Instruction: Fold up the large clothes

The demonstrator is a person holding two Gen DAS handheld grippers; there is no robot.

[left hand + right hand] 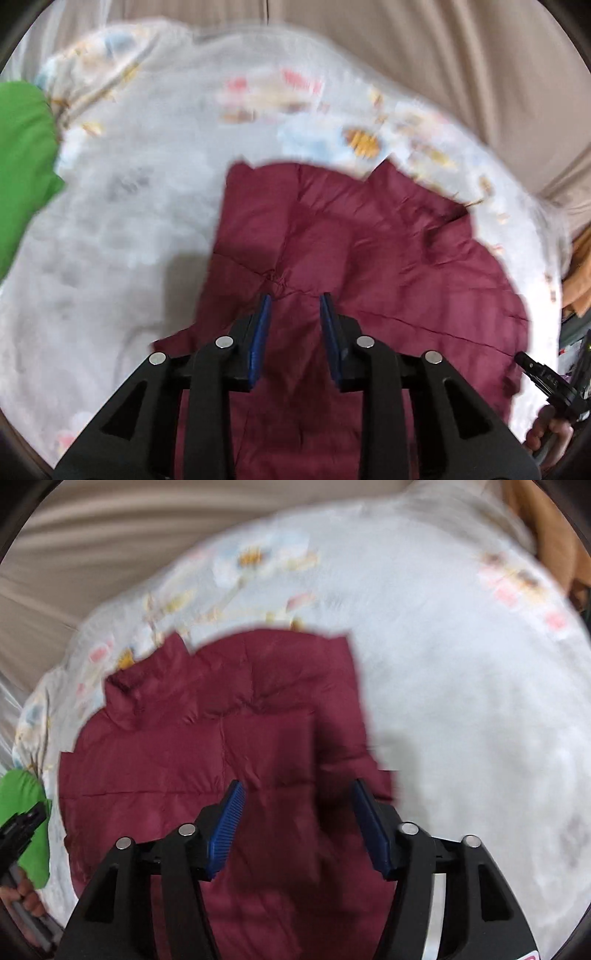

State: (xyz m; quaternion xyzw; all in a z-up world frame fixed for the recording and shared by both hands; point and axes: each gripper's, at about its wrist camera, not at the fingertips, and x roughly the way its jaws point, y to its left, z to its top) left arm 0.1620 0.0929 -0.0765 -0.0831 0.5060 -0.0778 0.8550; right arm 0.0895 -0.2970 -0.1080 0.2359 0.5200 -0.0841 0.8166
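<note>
A maroon quilted jacket [351, 251] lies folded flat on a white bed sheet [129, 229] with a cartoon print. It also shows in the right wrist view [221, 746]. My left gripper [295, 299] hovers over the jacket's near part, jaws open with nothing between them. My right gripper [297, 786] hovers over the jacket's right side, jaws wide open and empty. The right gripper's body shows at the lower right edge of the left wrist view [543, 376], and the left gripper's body shows at the left edge of the right wrist view [22, 823]. Both views are motion-blurred.
A green cloth [22, 166] lies at the left edge of the bed, also seen in the right wrist view [22, 812]. Beige curtains [443, 55] hang behind the bed. An orange fabric [580, 273] sits past the bed's right side.
</note>
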